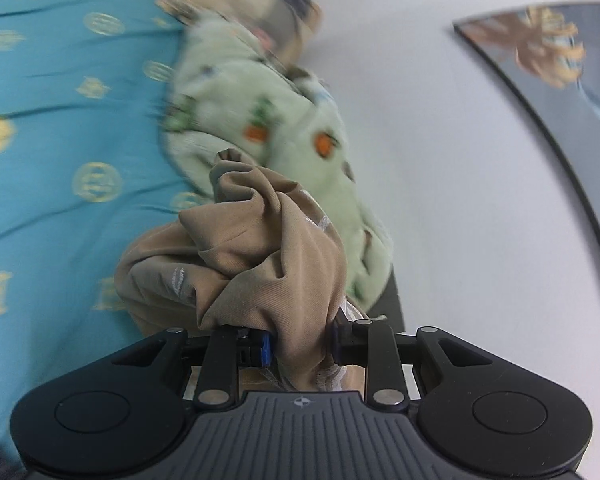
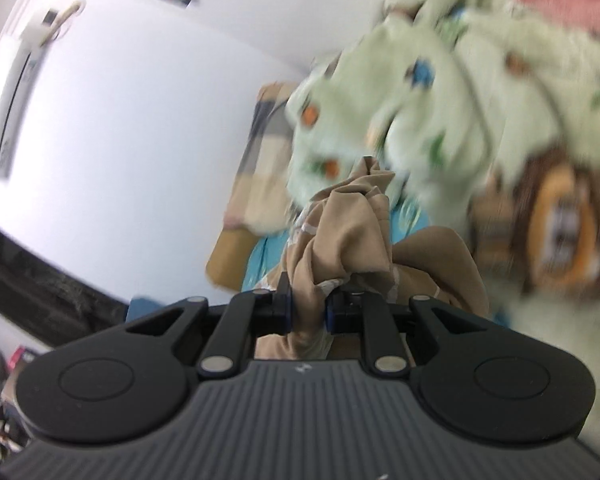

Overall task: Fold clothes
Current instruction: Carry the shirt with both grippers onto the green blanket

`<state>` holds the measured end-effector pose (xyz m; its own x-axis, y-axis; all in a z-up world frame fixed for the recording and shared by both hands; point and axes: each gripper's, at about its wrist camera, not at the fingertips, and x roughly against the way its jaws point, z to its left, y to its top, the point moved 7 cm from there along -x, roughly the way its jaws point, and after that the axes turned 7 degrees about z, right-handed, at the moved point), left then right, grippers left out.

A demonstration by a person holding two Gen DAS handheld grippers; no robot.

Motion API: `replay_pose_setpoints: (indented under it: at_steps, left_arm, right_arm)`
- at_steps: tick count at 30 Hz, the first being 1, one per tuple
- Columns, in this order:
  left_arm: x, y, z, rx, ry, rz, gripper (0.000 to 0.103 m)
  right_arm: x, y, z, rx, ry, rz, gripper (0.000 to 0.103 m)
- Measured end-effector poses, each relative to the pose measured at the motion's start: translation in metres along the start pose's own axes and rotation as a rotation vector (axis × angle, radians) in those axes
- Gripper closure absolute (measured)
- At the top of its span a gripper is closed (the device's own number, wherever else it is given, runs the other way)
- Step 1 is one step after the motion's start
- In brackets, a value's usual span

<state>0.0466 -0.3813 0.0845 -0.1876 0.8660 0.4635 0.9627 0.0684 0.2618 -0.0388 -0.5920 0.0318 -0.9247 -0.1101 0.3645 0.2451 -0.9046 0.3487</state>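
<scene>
Fingers of left gripper (image 1: 300, 346) and right gripper (image 2: 308, 314) pinching tan garment (image 1: 260, 248), teal patterned bedspread (image 1: 60, 120), white wall (image 1: 440, 160)

Bedsheet (image 1: 52, 152): teal, gold medallions
Wall (image 1: 440, 160): white, beside the bedsheet
Framed picture (image 1: 548, 64): on the wall
Air conditioner (image 2: 24, 76): white, high on the wall

You have the tan garment (image 1: 260, 248) bunched into thick crumpled folds, its plain weave showing pale stitching, one wad pinched in your left tongs (image 1: 300, 346), another in your right tongs (image 2: 309, 312).
</scene>
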Motion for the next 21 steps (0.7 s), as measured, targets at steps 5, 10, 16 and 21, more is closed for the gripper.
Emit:
replay_pose_setpoints:
  at_steps: [5,10,16,21]
  left_arm:
    - [-0.091,0.055,-0.078,-0.094,-0.069,0.021,0.075]
    - [-0.153,0.098,-0.157,-0.311,-0.145,-0.035,0.074]
    - [-0.221,0.077,-0.121,-0.459,-0.076,-0.001,0.074]
    - [-0.256,0.038,-0.032,-0.464,0.056,0.102,0.073]
  right_arm:
    - [-0.005,0.111,0.009,0.056,-0.021,-0.107,0.085]
    - [0.003,0.198,0.048,0.254,-0.035,-0.268,0.085]
    - [-0.013,0.199,-0.010,0.304,-0.147,-0.338,0.084]
    - [-0.044,0.137,-0.101,0.232,-0.308,-0.180,0.084]
